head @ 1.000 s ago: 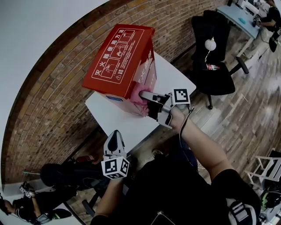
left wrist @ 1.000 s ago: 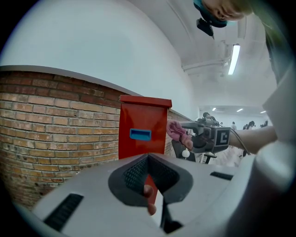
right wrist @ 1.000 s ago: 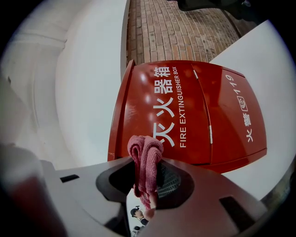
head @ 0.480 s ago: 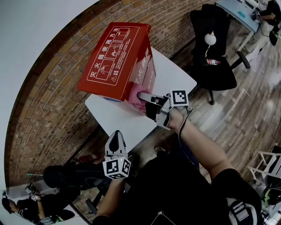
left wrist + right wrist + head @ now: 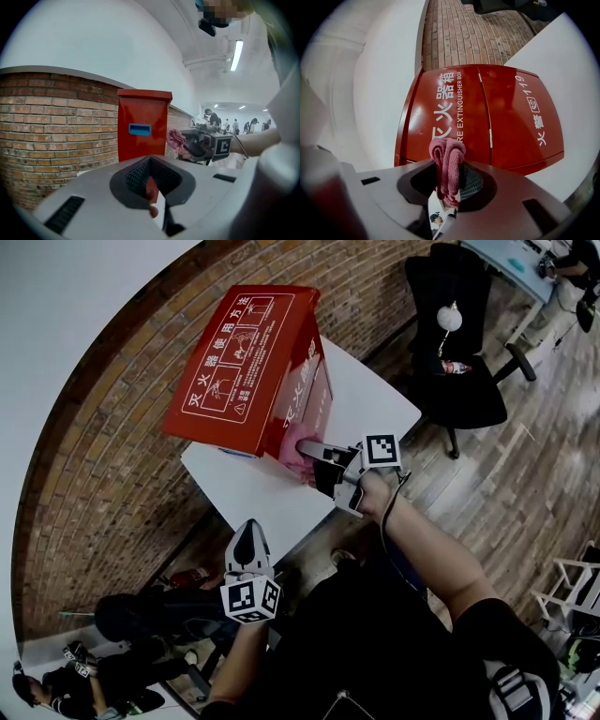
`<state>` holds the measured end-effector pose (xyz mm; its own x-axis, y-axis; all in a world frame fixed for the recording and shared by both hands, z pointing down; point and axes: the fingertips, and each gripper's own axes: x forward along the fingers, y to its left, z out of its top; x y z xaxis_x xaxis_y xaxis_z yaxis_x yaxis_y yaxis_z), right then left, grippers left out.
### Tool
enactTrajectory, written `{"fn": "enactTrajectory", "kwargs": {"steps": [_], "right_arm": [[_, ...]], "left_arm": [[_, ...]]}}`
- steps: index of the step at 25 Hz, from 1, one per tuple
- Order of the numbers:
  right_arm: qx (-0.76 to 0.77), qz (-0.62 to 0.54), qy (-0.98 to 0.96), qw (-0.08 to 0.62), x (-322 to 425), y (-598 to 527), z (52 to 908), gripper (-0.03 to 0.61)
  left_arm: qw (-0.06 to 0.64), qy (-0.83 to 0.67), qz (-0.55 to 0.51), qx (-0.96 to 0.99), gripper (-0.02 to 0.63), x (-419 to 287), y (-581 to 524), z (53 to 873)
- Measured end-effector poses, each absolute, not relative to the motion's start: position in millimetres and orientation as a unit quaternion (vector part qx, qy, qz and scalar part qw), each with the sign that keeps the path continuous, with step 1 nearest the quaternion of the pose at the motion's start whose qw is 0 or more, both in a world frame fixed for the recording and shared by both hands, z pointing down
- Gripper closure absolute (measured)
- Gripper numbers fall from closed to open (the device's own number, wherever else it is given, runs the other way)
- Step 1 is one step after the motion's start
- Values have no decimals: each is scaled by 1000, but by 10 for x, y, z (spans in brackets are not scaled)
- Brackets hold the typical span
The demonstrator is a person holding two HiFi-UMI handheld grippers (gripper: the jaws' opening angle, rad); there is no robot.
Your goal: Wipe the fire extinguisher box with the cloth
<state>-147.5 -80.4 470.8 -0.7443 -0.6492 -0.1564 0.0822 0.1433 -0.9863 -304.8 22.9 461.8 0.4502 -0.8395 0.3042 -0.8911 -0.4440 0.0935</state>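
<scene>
Head view, box: the red fire extinguisher box [image 5: 248, 362] stands on the white table [image 5: 370, 399] against the brick wall [image 5: 84, 474].
Head view, right gripper: my right gripper [image 5: 314, 454] presses the pink cloth [image 5: 298, 451] to the lower front face.
Head view, change: over the last second the cloth has barely travelled. It is mostly my head that shifted, so I judge the stroke hardly advanced and most of the face is left to wipe.
Head view, left gripper: the left gripper [image 5: 246, 542] hangs below the table edge, well apart from the box.
Left gripper view: its jaws are closed with nothing between them. It looks across at the box's side and the cloth [image 5: 176, 139].
Right gripper view: jaws clenched on the folded cloth [image 5: 447, 159], whose tip is just at the box's lettered front [image 5: 487, 117].
</scene>
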Motion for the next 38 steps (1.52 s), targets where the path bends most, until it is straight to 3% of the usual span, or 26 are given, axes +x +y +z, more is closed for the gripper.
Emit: {"fn": "enactTrajectory", "kwargs": {"steps": [38], "right_arm": [[-262, -650, 670, 245, -1486, -783, 5606, 468]], "left_arm": [[112, -638, 84, 758, 586, -2981, 794, 4446]]}}
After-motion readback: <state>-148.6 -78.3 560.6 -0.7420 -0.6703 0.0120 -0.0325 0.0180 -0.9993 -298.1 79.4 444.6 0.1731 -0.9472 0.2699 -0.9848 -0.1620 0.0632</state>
